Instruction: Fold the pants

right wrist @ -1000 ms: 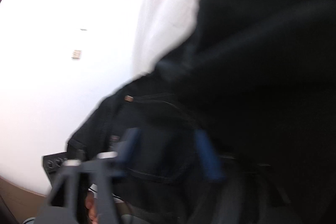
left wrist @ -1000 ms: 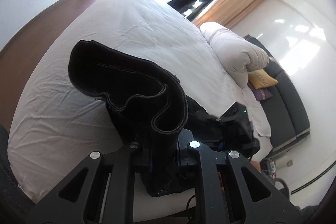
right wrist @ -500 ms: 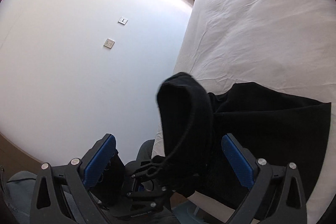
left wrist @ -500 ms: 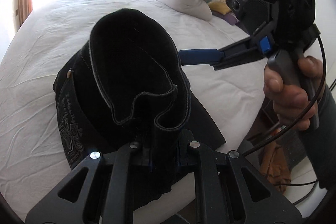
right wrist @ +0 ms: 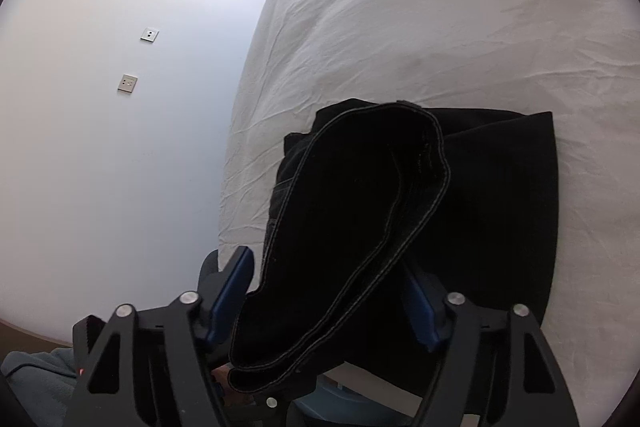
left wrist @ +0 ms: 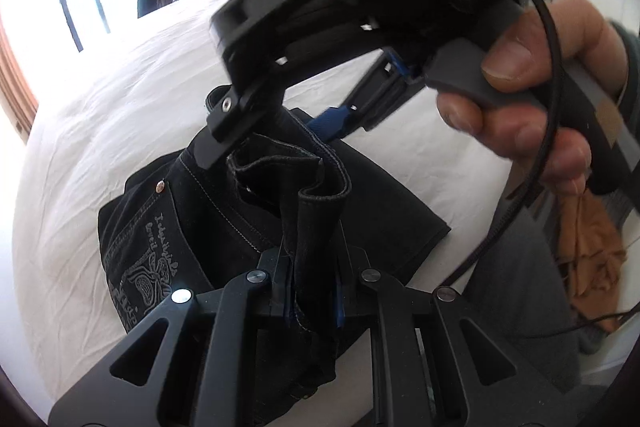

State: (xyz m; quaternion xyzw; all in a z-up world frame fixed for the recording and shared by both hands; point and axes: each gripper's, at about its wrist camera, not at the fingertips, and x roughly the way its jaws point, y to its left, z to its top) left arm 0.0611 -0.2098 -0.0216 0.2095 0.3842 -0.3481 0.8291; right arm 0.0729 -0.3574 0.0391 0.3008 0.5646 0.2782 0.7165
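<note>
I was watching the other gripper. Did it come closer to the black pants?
Yes. In the left wrist view the right hand-held gripper has come down against the white bed, its fingers now open around the pants cuff.

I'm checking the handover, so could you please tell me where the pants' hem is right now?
In the left wrist view the hem stands bunched at centre, clamped in the left tongs, with the right tongs just above it.
</note>
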